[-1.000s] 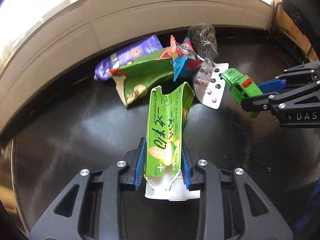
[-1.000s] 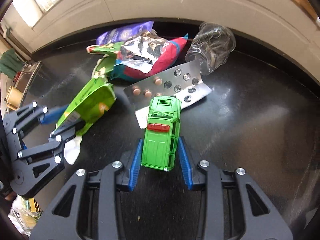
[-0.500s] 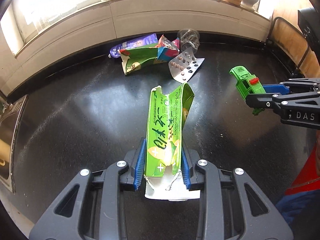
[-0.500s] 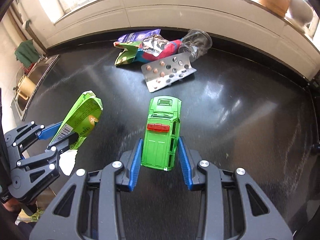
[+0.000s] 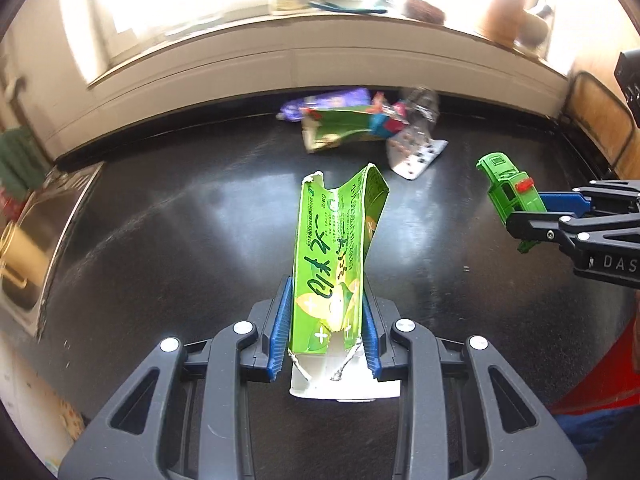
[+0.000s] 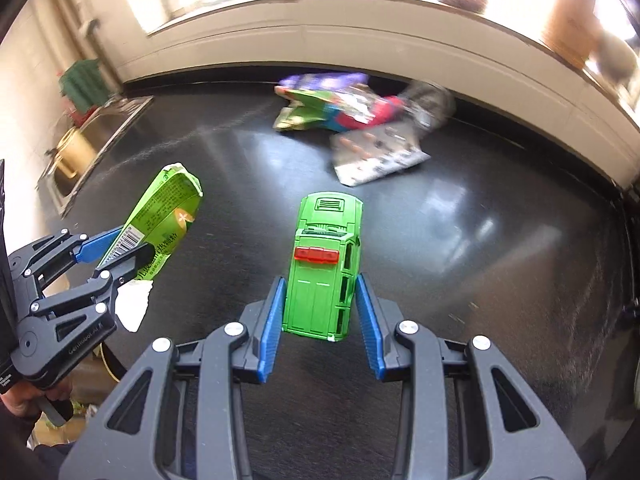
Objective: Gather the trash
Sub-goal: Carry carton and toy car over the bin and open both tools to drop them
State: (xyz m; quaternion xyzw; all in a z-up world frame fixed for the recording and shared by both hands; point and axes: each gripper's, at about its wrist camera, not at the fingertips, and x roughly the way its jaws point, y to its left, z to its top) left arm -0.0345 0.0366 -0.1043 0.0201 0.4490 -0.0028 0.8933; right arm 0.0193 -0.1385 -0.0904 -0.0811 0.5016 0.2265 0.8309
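The left gripper (image 5: pixel 326 334) was clamped on a torn, flattened green cardboard carton with white lettering (image 5: pixel 336 256), its blue ribbed pads pressed against the carton's two long sides and the white torn end jutting back between the black fingers. The carton was held clear above the glossy black bench (image 5: pixel 180 240), tilted forward and up. The right gripper (image 6: pixel 320 320) gripped a small bright green toy van with a red strip on its roof (image 6: pixel 324 264), blue pads against its flanks, the van's front pointing away from the camera and the whole toy off the bench. In the left wrist view the right gripper (image 5: pixel 536 212) came in from the right edge with the van (image 5: pixel 508 196) in its tips; in the right wrist view the left gripper (image 6: pixel 120 252) stood at the lower left with the carton (image 6: pixel 164 216) slanting up out of it, a person's hand (image 6: pixel 24 400) partly visible beneath. The two grippers were apart from each other. Near the bench's far edge, below a pale wall ledge (image 5: pixel 320 60), lay a blurred heap: a purple foil wrapper (image 6: pixel 320 80), a green and red crumpled packet (image 6: pixel 328 110), a clear crushed plastic cup (image 6: pixel 430 106), and a silver blister pack of pills (image 6: pixel 376 154) lying nearest the camera. A steel sink (image 6: pixel 92 140) sat at the bench's left end.
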